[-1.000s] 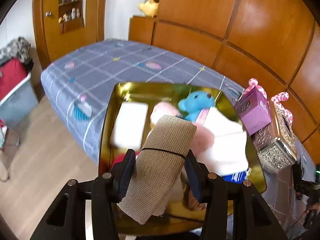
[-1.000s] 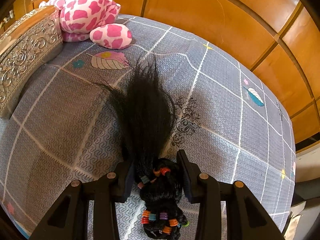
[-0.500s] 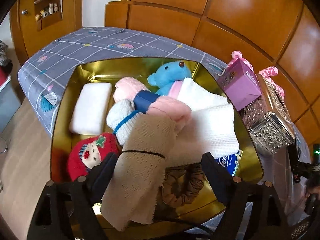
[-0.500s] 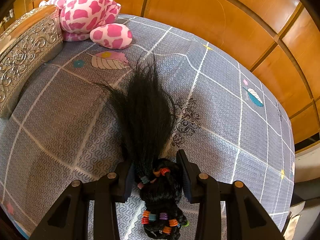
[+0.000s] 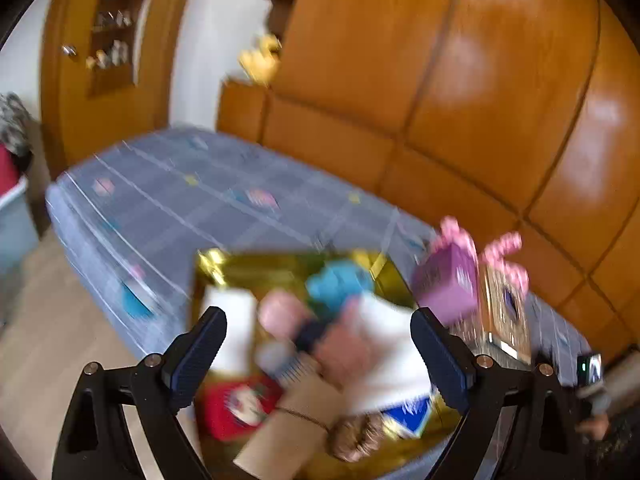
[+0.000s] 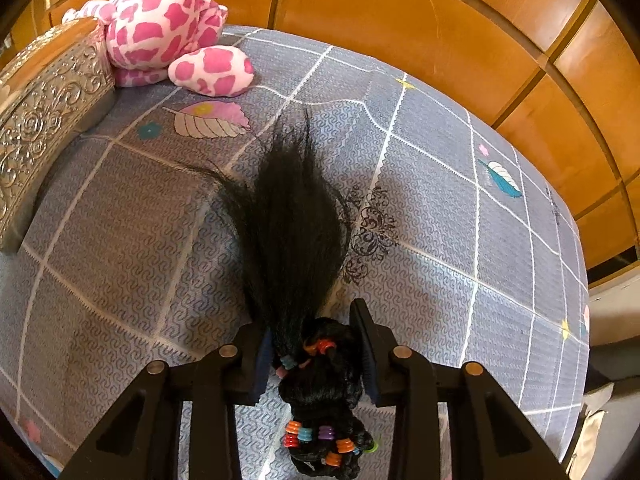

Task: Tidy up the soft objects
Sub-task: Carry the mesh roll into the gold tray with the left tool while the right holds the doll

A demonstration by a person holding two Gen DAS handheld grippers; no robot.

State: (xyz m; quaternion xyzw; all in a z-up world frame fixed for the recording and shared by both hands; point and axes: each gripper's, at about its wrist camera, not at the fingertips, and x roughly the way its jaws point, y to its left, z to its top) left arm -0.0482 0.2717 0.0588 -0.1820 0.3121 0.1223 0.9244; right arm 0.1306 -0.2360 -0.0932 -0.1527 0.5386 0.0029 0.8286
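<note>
Jaws of the left gripper [image 5: 318, 344] are being spread wide, with nothing held, above the beige cloth roll [image 5: 292, 424] lying in the gold tray [image 5: 224, 276]. The black hairpiece [image 6: 296, 240], lying on the bedspread [image 6: 440, 220], is being closed upon by the right gripper [image 6: 314, 344].

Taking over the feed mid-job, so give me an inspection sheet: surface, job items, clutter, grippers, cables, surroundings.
Surface: grey checked bedcover.
Job's things: gold tray holding blurred soft toys, including a blue plush, a white cloth and a beige bandage roll; black hairpiece with coloured bands lying on the cover.
Clutter: silver embossed box, pink spotted plush, purple box.
Grippers: left gripper opening, nothing between the jaws; right gripper closing, hairpiece between the jaws.
Cables: nothing seen.
Surroundings: wooden wall panels, wooden floor.
</note>
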